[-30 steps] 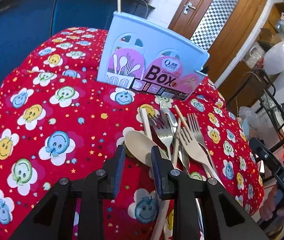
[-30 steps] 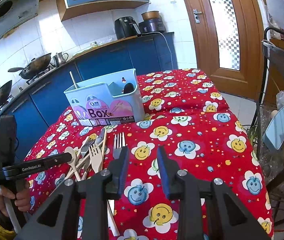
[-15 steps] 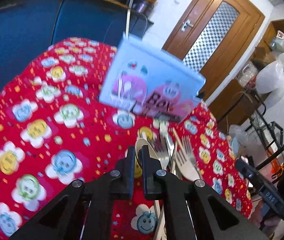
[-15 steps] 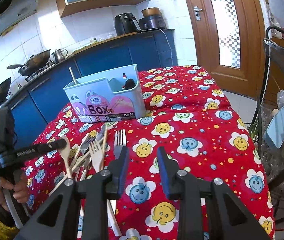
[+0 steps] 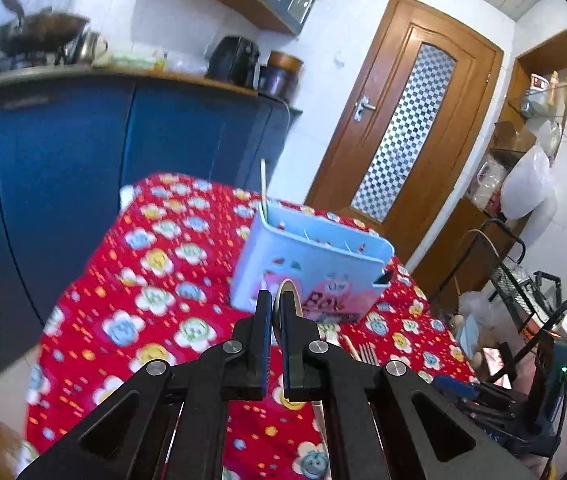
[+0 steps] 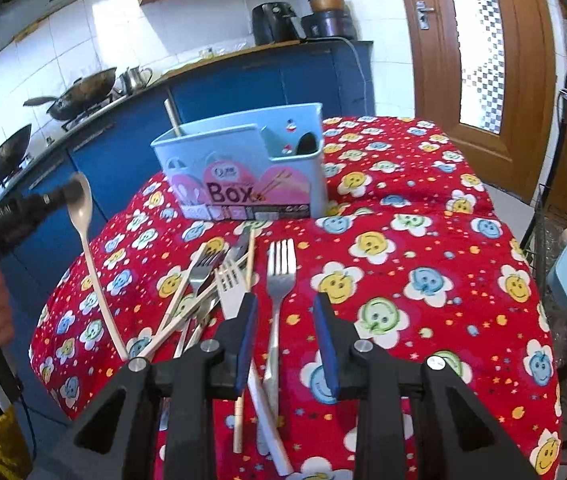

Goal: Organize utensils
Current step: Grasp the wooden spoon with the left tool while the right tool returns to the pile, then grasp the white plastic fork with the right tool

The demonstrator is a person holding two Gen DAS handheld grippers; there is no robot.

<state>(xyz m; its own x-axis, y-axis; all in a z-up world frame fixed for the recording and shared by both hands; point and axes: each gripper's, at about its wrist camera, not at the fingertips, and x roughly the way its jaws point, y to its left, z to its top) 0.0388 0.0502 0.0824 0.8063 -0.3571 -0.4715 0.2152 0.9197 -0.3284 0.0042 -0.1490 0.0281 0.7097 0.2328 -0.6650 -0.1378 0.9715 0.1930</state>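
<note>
We are in a kitchen with blue cabinets, white tiles and a wooden door with a checkered glass pane; woks sit on the stove at the back. The tabletop (image 6: pixel 435 248) is covered in a red cloth printed with smiling flower faces.

Our left claw (image 5: pixel 276 306) is closed tight on the bowl of a beige spoon (image 6: pixel 83 236). From the right wrist view we see that spoon lifted off the cloth at the left side, bowl up between the fingers, its long handle hanging down and slanting toward the pile. In the left wrist view only the bowl's edge shows between the pads, with the light blue utensil box (image 5: pixel 315 264) just beyond it.

The box (image 6: pixel 243 172) stands upright near the far end of the tabletop, labelled "Box". A single chopstick (image 6: pixel 172 118) leans out of its left compartment, and something dark sits in the right one.

Our right claw (image 6: pixel 285 312) hangs over the near part of the cloth with its jaws set wide apart, gripping nothing. Right below it lies a metal fork (image 6: pixel 279 276), tines toward the box. Just left of that lies the tangled pile of utensils (image 6: pixel 207 280): forks, chopsticks and a knife, overlapping one another.
</note>
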